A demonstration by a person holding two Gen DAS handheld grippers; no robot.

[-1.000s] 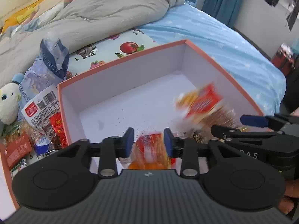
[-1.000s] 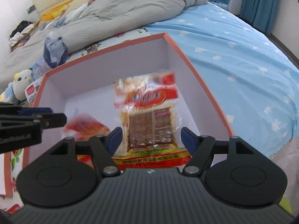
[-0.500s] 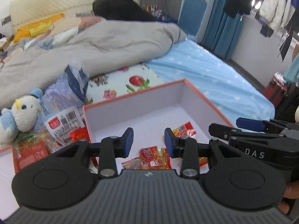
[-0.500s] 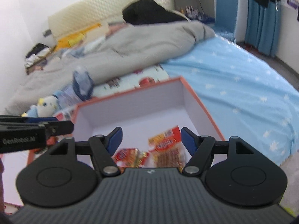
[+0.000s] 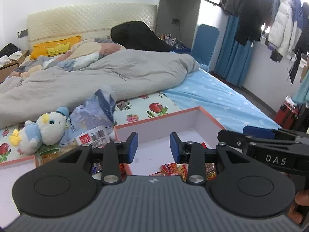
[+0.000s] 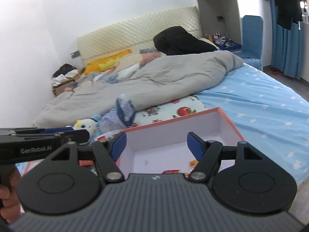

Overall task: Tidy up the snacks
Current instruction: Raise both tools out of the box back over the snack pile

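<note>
An orange-rimmed box with a white inside lies on the bed. Red and orange snack packets lie on its floor near the front. My left gripper is open and empty, held above the box's near left corner. My right gripper is open and empty above the box's near side; it also shows at the right of the left wrist view. More snack packets lie on the bed left of the box.
A plush chick toy and a crumpled blue-white bag lie left of the box. A second orange-rimmed tray sits at the far left. A grey duvet covers the bed's back; blue starred sheet lies right.
Both grippers have let their snack packets fall into the box and have risen and tilted up away from it. The packets now lie still on the box floor.
</note>
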